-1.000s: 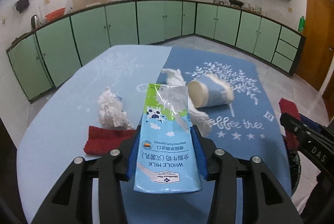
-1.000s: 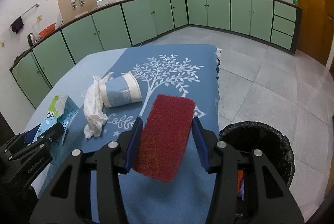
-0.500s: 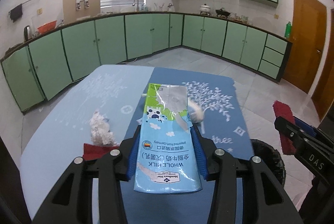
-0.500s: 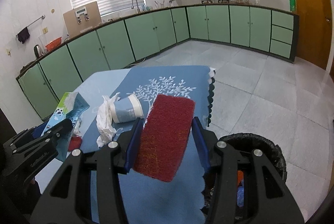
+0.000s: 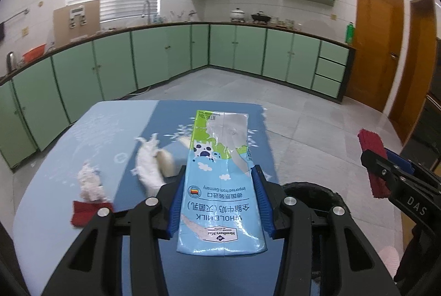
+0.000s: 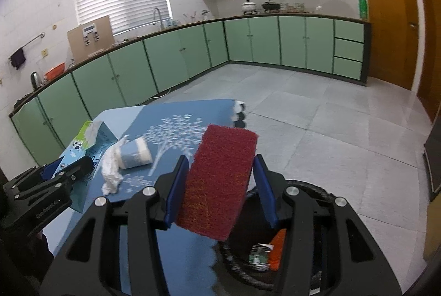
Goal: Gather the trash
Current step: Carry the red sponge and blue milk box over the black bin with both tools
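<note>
My left tongs (image 5: 220, 202) clamp milk carton (image 5: 220, 185), lifted above desk (image 5: 55, 174) near its right edge. My right tongs (image 6: 219, 190) clamp red scouring pad (image 6: 220, 180) over black bin (image 6: 317, 194) beside desk edge. Cup (image 6: 135, 155), tissue (image 6: 111, 172) lie on desk. Open floor (image 6: 330, 125) beyond.

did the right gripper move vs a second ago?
Yes. The right gripper, shut on the red pad, pulled back from the table toward the bin.
</note>
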`<state>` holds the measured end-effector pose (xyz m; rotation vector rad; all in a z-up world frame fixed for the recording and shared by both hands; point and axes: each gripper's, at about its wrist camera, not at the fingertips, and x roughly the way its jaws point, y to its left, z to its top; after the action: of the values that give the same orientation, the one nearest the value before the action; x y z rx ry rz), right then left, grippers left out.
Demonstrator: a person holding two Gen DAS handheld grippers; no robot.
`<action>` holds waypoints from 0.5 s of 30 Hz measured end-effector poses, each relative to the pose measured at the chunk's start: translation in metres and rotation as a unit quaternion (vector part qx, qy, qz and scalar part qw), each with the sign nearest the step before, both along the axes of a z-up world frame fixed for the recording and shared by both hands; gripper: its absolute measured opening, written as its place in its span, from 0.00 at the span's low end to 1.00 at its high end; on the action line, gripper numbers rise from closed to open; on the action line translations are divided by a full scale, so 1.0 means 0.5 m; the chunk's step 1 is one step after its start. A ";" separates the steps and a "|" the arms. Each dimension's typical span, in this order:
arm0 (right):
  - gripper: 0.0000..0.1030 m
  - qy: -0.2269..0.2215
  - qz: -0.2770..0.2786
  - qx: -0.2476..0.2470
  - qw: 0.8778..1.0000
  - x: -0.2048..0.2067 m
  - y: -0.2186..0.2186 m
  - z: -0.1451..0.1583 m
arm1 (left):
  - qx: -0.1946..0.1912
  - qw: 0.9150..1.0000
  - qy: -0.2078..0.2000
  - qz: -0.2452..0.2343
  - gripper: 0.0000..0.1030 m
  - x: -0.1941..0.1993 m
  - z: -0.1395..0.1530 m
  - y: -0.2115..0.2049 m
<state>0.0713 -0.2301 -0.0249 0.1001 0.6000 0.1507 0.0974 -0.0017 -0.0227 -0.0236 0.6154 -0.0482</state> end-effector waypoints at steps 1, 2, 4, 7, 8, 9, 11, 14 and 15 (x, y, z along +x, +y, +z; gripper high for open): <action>0.45 0.001 -0.005 0.000 1.000 0.000 -0.010 -0.001 | 0.000 1.000 0.001 -0.007 0.44 0.003 -0.002 -0.013; 0.45 0.001 -0.010 0.001 1.000 -0.002 -0.021 -0.003 | 0.000 1.000 0.001 -0.013 0.44 0.004 -0.003 -0.022; 0.46 0.004 -0.023 0.001 1.000 -0.006 -0.046 -0.010 | 0.000 1.000 0.002 -0.028 0.44 0.009 -0.007 -0.048; 0.45 0.007 -0.038 -0.003 0.999 -0.010 -0.080 -0.020 | 0.002 0.999 0.001 -0.053 0.44 0.014 -0.018 -0.091; 0.45 0.008 -0.043 -0.004 0.999 -0.012 -0.089 -0.024 | 0.002 0.998 0.002 -0.060 0.44 0.017 -0.019 -0.103; 0.45 0.011 -0.048 -0.004 0.999 -0.012 -0.102 -0.030 | 0.001 0.998 0.004 -0.069 0.44 0.021 -0.024 -0.119; 0.46 0.015 -0.058 -0.007 0.998 -0.012 -0.128 -0.042 | 0.001 0.997 0.008 -0.082 0.44 0.025 -0.033 -0.143; 0.45 0.019 -0.070 -0.007 0.997 -0.012 -0.159 -0.059 | 0.005 0.995 0.011 -0.103 0.44 0.033 -0.052 -0.180; 0.45 0.021 -0.072 -0.008 0.997 -0.010 -0.169 -0.065 | 0.006 0.994 0.013 -0.109 0.44 0.036 -0.057 -0.193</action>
<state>0.0661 -0.3145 -0.0574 0.1308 0.6335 0.0034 0.1152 -0.0981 -0.0514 0.0545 0.6414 -0.2572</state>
